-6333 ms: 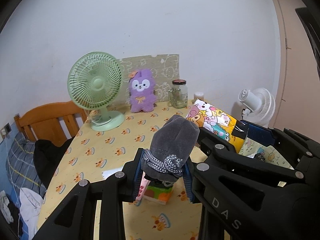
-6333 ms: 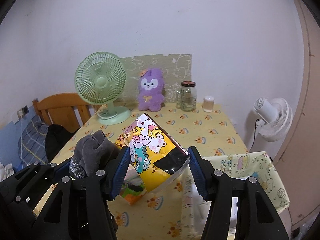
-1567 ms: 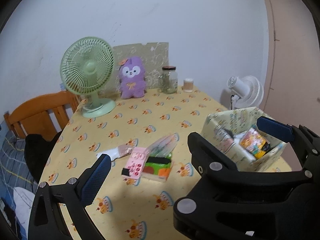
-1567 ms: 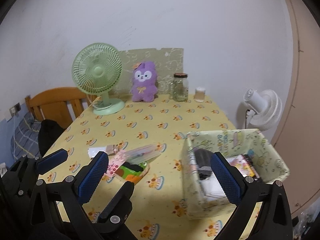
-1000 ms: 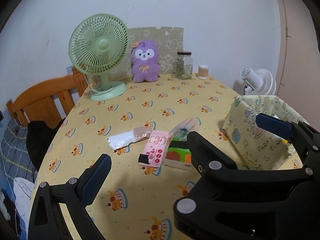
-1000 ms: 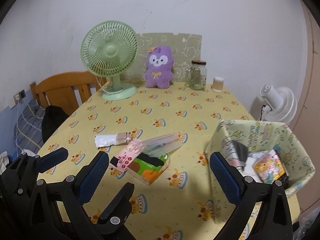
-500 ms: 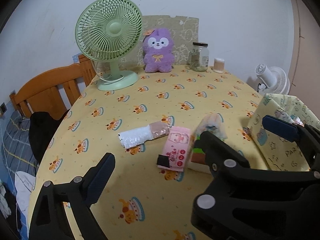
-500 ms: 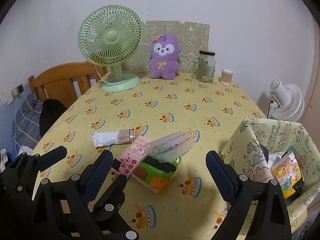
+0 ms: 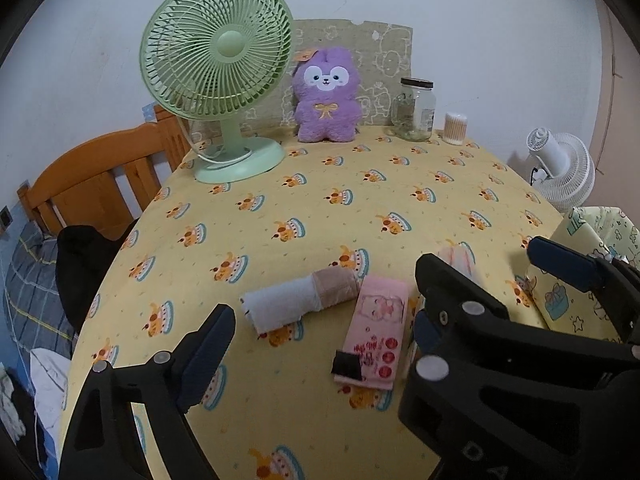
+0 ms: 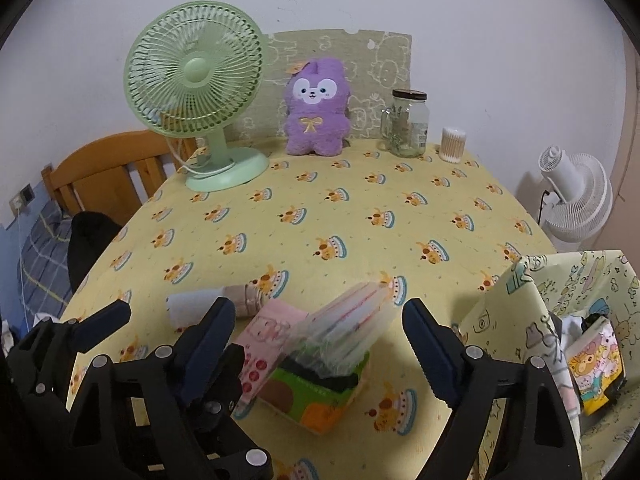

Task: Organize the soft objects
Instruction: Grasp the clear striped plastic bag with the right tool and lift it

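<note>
A rolled white and tan cloth (image 9: 299,297) lies on the yellow tablecloth, beside a flat pink packet (image 9: 378,328). My left gripper (image 9: 376,300) is open and empty, just above and in front of them. In the right wrist view the cloth roll (image 10: 208,306), the pink packet (image 10: 267,340), a clear plastic pack (image 10: 347,330) and a green tissue box (image 10: 316,394) sit between the wide-open fingers of my right gripper (image 10: 316,344). A patterned fabric bin (image 10: 560,320) at the right holds a cartoon pouch (image 10: 596,364).
A green desk fan (image 9: 218,80), a purple plush (image 9: 325,94), a glass jar (image 9: 414,108) and a cotton-swab tub (image 9: 456,128) stand along the far edge by the wall. A wooden chair (image 9: 100,184) is at the left. A white floor fan (image 9: 560,168) stands at the right.
Both grippers let go of the grey sock and cartoon pouch, which now lie in the bin. Both have since moved left and closer to the items on the table.
</note>
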